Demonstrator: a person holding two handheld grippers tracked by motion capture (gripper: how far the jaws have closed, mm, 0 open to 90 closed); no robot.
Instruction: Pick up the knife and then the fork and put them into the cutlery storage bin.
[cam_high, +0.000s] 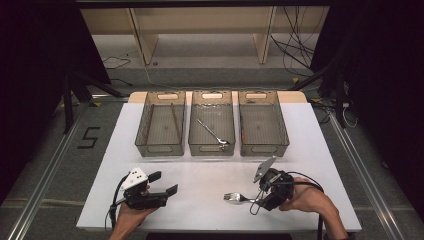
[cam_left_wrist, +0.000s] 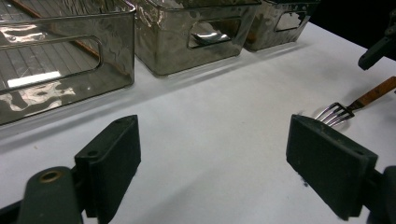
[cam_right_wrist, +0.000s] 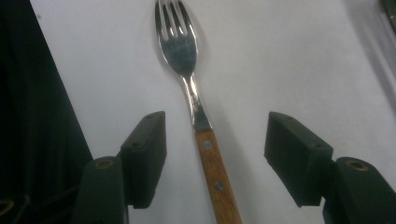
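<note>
Fork (cam_right_wrist: 187, 70) lies flat on white tabletop (cam_high: 200, 175), wooden handle between the released right tongs (cam_right_wrist: 212, 154), untouched. Left tongs (cam_high: 162, 182) spread wide, empty, near front edge. Three bins (cam_high: 212, 125) behind.

Near half of table (cam_high: 200, 200) open; passage blocked only by fork (cam_high: 235, 198) and three bins (cam_high: 212, 122) behind.

A lab-style recording setup: a white table (cam_high: 310, 150) stands at centre frame between black curtains (cam_high: 30, 75) at the left and right edges, with loose cables (cam_high: 295, 45) at upper right and a taped "5" (cam_high: 89, 137) on the floor at left.
</note>
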